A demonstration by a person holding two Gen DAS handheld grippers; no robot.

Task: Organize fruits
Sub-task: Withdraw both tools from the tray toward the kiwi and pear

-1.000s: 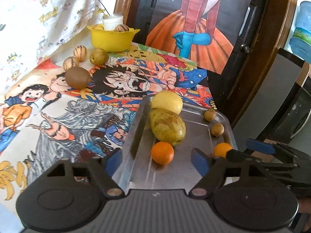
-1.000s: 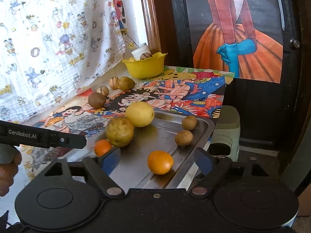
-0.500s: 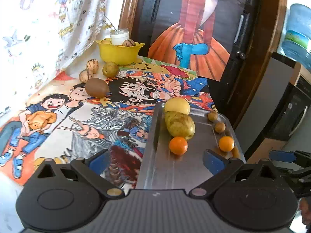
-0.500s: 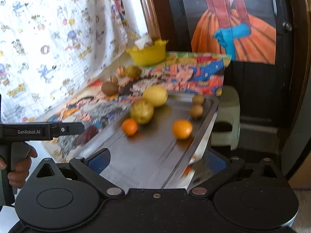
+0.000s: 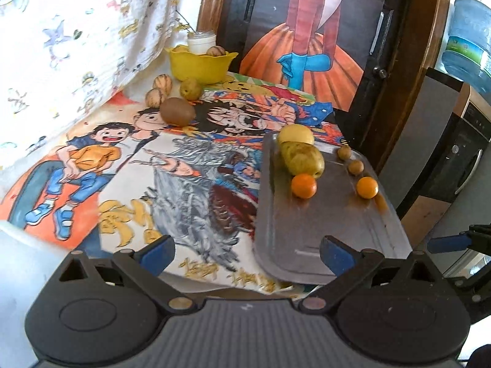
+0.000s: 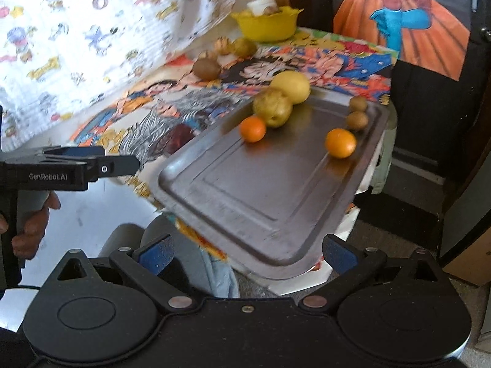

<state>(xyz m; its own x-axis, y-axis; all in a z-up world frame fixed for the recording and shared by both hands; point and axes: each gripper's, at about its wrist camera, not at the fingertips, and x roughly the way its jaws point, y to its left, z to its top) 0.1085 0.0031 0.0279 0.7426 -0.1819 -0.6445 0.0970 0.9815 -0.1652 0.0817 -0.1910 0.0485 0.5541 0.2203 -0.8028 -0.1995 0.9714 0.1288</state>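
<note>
Both tongs, left gripper (image 5: 247, 250) and right gripper (image 6: 247, 250), had just spread wide, empty, near flat steel tray (image 5: 310, 239) carrying two round oranges (image 5: 303, 186), two small brown kiwis (image 5: 344, 152).

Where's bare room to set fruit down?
Free: near half of the metal tray, below the two oranges. Also open cloth left of the tray, below the kiwi. Crowded: tray's far end and around the yellow bowl.

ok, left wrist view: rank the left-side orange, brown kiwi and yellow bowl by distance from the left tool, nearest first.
1. Small round orange, left side of the metal tray.
2. Brown fuzzy kiwi, mid-table on the cartoon cloth.
3. Yellow plastic bowl, far end by the curtain.
</note>
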